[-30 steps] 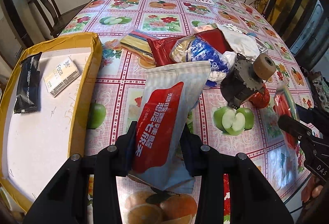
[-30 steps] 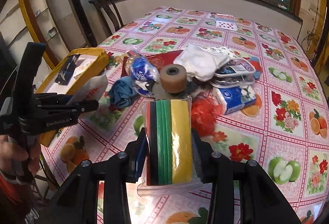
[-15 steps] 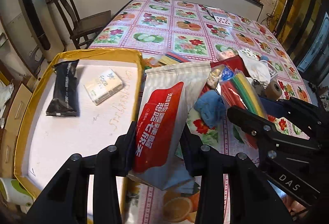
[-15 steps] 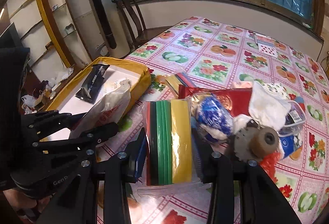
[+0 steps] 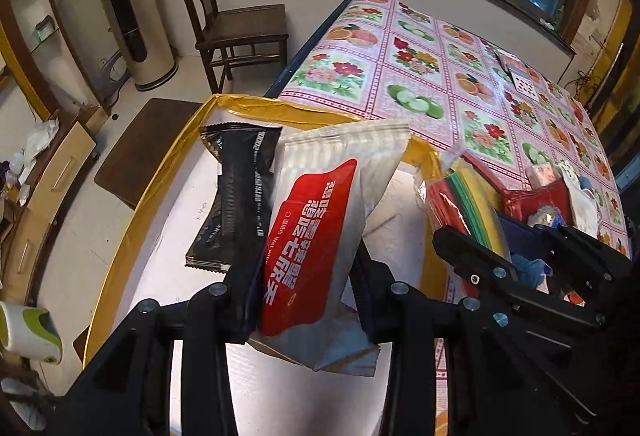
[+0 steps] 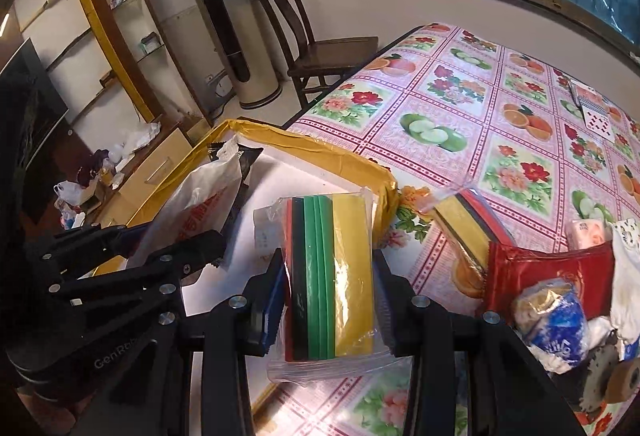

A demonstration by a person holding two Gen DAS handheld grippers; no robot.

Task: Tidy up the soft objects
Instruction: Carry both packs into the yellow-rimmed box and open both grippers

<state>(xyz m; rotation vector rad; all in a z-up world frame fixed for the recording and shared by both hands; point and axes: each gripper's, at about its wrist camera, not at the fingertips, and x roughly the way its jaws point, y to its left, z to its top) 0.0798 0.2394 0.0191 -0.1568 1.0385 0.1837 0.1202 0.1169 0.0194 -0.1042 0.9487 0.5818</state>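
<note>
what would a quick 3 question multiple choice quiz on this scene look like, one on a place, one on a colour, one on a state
1. Where does the black packet lie?
A. inside the yellow-rimmed tray
B. on the chair seat
C. on the flowered tablecloth

2. What colour is the big label on the wet wipes pack?
A. blue
B. red
C. green

3. What is the state of the right tool?
A. open and empty
B. shut on the pack of coloured sheets
C. shut on the black packet

Key: 1 A, the packet rests on the tray's white floor beside the wipes. 2 B, a red panel with white lettering covers its front. 3 B, both fingers press the sides of the clear-wrapped sheets; the left tool likewise clamps the wipes.
</note>
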